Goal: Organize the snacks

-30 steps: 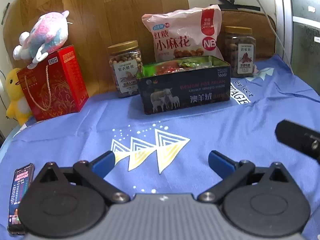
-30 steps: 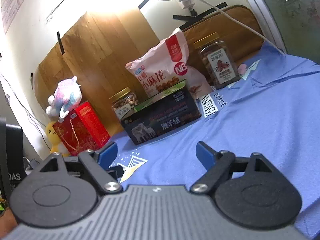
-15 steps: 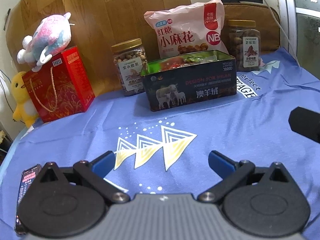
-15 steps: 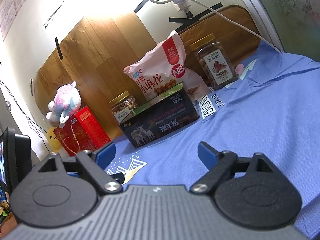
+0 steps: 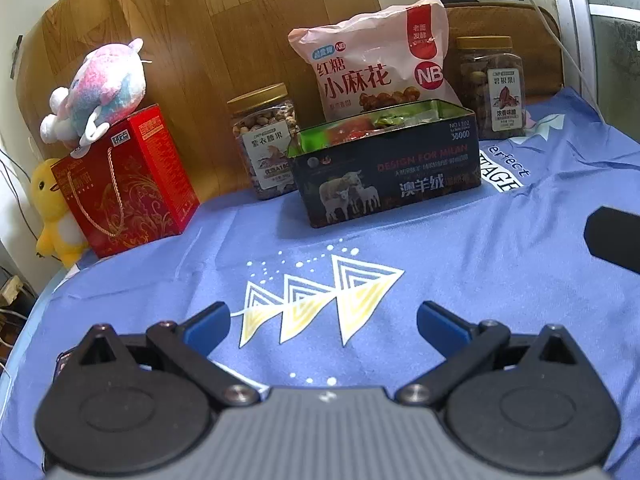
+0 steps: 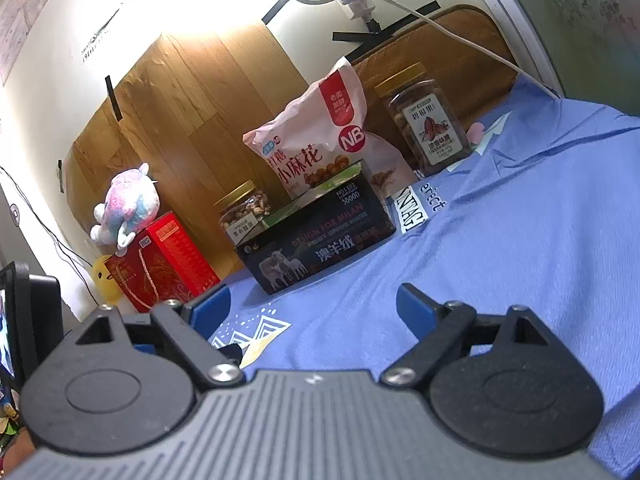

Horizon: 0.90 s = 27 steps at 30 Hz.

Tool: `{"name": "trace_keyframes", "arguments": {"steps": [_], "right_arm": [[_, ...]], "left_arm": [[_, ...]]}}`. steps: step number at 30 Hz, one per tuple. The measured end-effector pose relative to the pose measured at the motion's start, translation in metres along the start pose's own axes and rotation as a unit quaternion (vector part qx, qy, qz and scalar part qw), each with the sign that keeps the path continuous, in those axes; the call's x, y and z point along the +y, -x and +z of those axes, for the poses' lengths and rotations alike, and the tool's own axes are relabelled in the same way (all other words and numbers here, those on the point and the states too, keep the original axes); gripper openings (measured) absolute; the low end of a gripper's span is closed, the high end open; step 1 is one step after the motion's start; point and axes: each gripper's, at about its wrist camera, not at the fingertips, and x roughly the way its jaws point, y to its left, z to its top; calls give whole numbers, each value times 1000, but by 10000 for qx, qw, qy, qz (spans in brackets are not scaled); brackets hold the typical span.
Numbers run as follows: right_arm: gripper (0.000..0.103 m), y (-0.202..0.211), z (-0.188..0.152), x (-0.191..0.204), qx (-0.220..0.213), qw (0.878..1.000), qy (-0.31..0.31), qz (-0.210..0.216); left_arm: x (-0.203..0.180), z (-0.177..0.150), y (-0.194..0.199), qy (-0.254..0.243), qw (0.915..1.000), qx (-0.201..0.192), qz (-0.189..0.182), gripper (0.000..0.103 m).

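A dark open tin [image 5: 390, 176] with snack packets inside stands on the blue cloth; it also shows in the right wrist view [image 6: 320, 236]. Behind it lean a pink snack bag [image 5: 376, 64] [image 6: 320, 148] and stand two nut jars, one left [image 5: 266, 140] [image 6: 244, 212] and one right [image 5: 494, 88] [image 6: 430, 124]. A red gift box [image 5: 128, 184] [image 6: 164, 260] stands at the left. My left gripper [image 5: 322, 318] is open and empty, well short of the tin. My right gripper [image 6: 312, 304] is open and empty, also short of the tin.
A pink plush toy [image 5: 100, 88] sits on the red box and a yellow plush [image 5: 52, 208] stands beside it. A wooden board [image 5: 224, 28] backs the row. A phone [image 5: 64, 360] lies at the cloth's front left. The right gripper's edge [image 5: 616, 236] shows at right.
Both grippers have pulled back and tilted up a little, so the snacks sit higher and smaller in the views. Both stay open and empty. No object has moved.
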Motion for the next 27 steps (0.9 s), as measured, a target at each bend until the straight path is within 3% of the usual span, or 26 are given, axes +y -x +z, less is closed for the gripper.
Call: {"name": "trace_keyframes", "arguments": {"steps": [15,27], "right_arm": [[93,0,-1,-1,16,10000,-70,-22],[93,-1,-2,-2,16,9999,-95,-41]], "left_arm": [[1,-2,-6,-56,9995,40,323,103],[2,-2,-11,-49,9992,148,359,103]]}}
